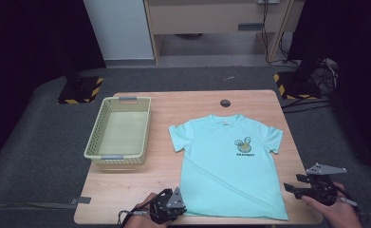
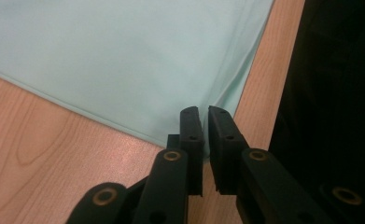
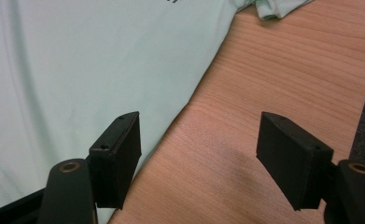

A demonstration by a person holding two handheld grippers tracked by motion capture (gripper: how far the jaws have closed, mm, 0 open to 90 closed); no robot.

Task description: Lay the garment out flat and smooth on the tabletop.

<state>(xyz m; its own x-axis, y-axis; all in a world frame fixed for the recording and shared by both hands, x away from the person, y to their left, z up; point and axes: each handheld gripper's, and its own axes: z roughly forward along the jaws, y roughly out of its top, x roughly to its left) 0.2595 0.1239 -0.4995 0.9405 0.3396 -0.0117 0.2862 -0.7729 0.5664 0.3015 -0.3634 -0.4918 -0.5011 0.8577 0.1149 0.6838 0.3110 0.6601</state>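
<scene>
Shirt spread flat, one hem corner pinched, the other corner waiting

We had the wooden table [image 1: 126,190] bearing a mint T-shirt [image 1: 226,166] laid flat and face up, collar away from us and hem along the near edge, probably so both lower corners could be reached. A pale yellow basket [image 1: 118,127] sat empty to its left, well apart, likely meant to take the shirt later. Our left gripper [image 2: 204,122] had its jaws nearly together at the shirt's near-left hem corner, and the fabric appeared to be caught between them. Our right gripper [image 3: 199,154] hung with jaws spread wide, just beside the shirt's right edge over bare wood, holding nothing.
</scene>
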